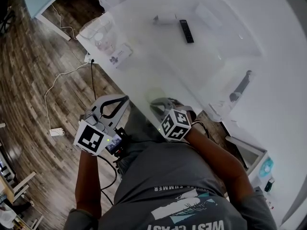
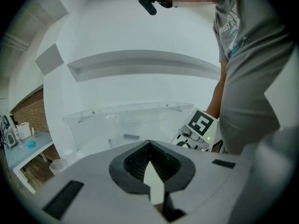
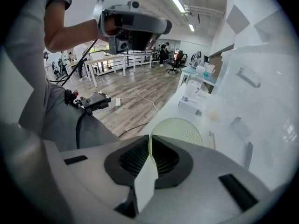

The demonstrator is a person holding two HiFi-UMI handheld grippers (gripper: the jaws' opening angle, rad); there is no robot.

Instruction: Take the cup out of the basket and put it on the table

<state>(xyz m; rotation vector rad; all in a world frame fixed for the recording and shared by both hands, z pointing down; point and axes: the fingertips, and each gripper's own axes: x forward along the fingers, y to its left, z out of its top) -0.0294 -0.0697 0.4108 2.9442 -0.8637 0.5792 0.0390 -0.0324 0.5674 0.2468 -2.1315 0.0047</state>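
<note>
Head view, table: a white tabletop [image 1: 144,75] fills the upper right, above a dark wood-plank floor [image 1: 29,80].
Head view, basket: a see-through clear basket [image 1: 98,30] stands at the table's far left corner, well apart from both tools.
Head view, cup: a pale rounded thing [image 1: 101,44] inside that basket looks like the cup, but it is too faint to be sure.
Head view, neighbours: a small white box with a dark flower print [image 1: 119,56] sits just beside the basket. A black remote control [image 1: 186,31] lies farther along the table.
Head view, left gripper [image 1: 125,99]: it is held at the table's near edge, and its two fingers run together to a point.
Head view, right gripper [image 1: 154,103]: it is over the near edge, close beside the left one, in front of the person's grey T-shirt [image 1: 182,176].
Left gripper view, jaws: the tips meet with nothing between them.
Left gripper view, beyond: the right gripper's black-and-white marker cube [image 2: 202,123] is in sight, with the tabletop behind it.
Right gripper view, jaws: they are pressed together and hold nothing.
Right gripper view, beyond: a pale green round perforated piece [image 3: 180,129] sits on the table just past the tips. The basket and the box are farther along the table edge, and the left gripper is held up high.
</note>
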